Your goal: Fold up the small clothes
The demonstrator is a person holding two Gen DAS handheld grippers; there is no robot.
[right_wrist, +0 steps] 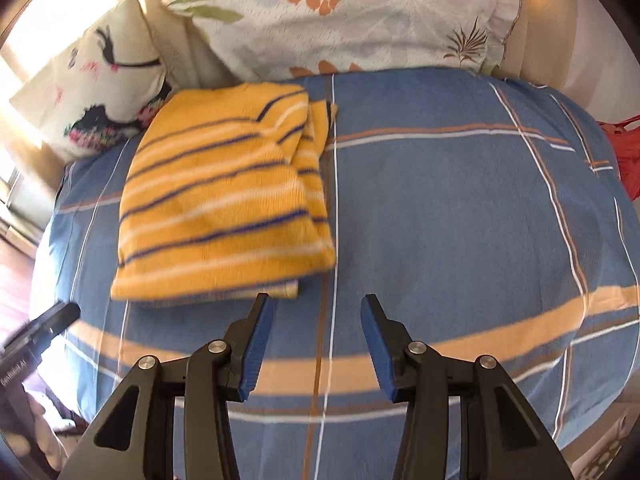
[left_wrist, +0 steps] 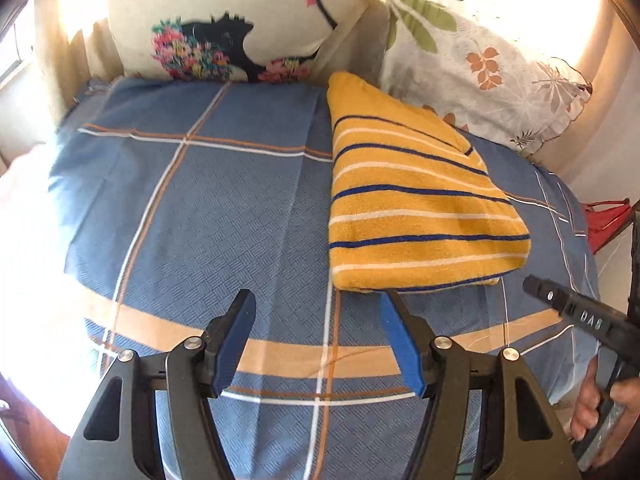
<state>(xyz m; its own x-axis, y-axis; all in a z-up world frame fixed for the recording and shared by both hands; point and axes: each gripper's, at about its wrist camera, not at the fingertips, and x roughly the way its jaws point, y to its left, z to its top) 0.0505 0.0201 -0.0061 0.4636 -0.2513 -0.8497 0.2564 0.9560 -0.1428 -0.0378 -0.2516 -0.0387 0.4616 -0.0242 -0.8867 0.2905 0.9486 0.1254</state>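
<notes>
1. Garment (left_wrist: 420, 208): a yellow knitted piece with blue and white stripes lies folded into a compact stack on the bed (left_wrist: 200, 220). Its layered edge faces me, and a lower layer shows along that near edge.
2. Position: the garment sits toward the far half of the bed, close to the two pillows. Its far corner ends just in front of the leaf-print pillow (left_wrist: 488, 60). In the right wrist view the garment (right_wrist: 224, 196) lies left of centre, and its far left corner is close to the bird-print pillow (right_wrist: 92, 92).
3. Bed cover: a blue sheet with white, orange and tan check lines covers the bed; it lies mostly flat, with one long crease left of the garment.
4. Left fingers (left_wrist: 318, 304): I hold them moderately wide apart above the sheet. Nothing sits between the blue pads. The right-hand tip is close to the garment's near edge; whether it touches, I cannot tell.
5. Right fingers (right_wrist: 318, 306): I hold them moderately wide apart, empty, over bare sheet. The left-hand tip is near the garment's near right corner.
6. Cross view: the right tool's black body (left_wrist: 576, 316) and my hand (left_wrist: 600, 412) on its handle appear at the right edge of the left wrist view.
</notes>
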